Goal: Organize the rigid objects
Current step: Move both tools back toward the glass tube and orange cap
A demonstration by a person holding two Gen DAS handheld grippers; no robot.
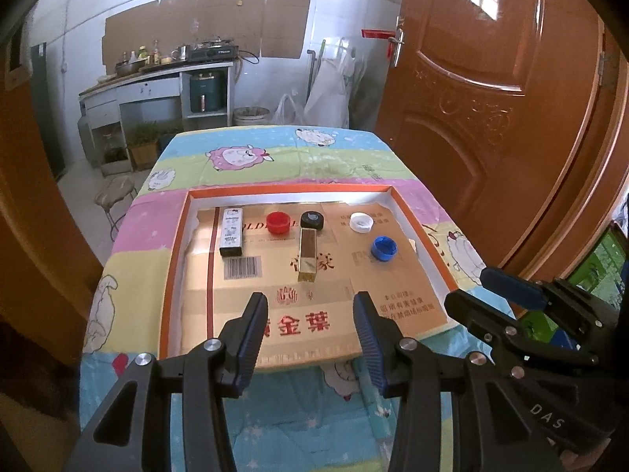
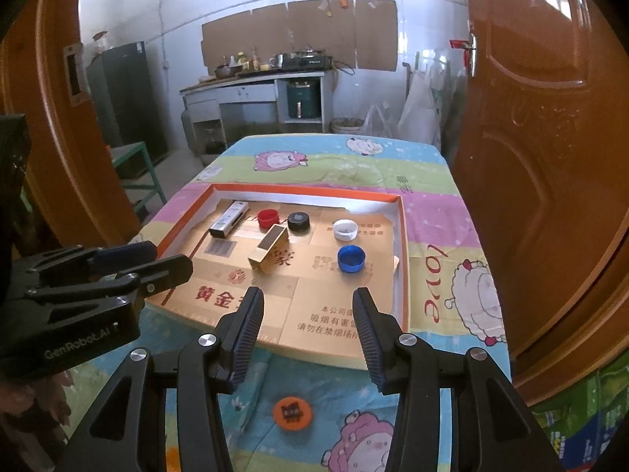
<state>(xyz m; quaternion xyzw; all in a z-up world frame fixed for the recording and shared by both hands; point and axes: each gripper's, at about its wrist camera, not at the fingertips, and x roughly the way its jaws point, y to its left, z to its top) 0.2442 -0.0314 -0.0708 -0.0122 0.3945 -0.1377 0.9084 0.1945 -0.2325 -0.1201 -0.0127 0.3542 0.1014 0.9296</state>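
Observation:
An orange-rimmed shallow box (image 1: 175, 236) (image 2: 184, 212) lined with cardboard lies on the table. Inside it lie a silver-white slim box (image 1: 231, 232) (image 2: 229, 218), a gold box (image 1: 308, 253) (image 2: 269, 249), a red cap (image 1: 278, 222) (image 2: 269, 218), a black cap (image 1: 312, 220) (image 2: 298, 221), a white cap (image 1: 361, 222) (image 2: 345, 229) and a blue cap (image 1: 384, 248) (image 2: 351, 258). My left gripper (image 1: 310, 310) (image 2: 155, 259) hangs open and empty over the box's near edge. My right gripper (image 2: 308, 306) (image 1: 475, 291), beside it, is open and empty too. An orange cap (image 2: 293, 413) lies on the cloth below the right gripper.
The table wears a pastel cloth with cartoon sheep (image 1: 240, 157) (image 2: 477, 295). A brown wooden door (image 1: 491, 98) (image 2: 530, 137) stands close on the right. A stool (image 1: 116, 192) stands to the table's left, and a counter with kitchenware (image 1: 157, 78) (image 2: 255, 82) lines the far wall.

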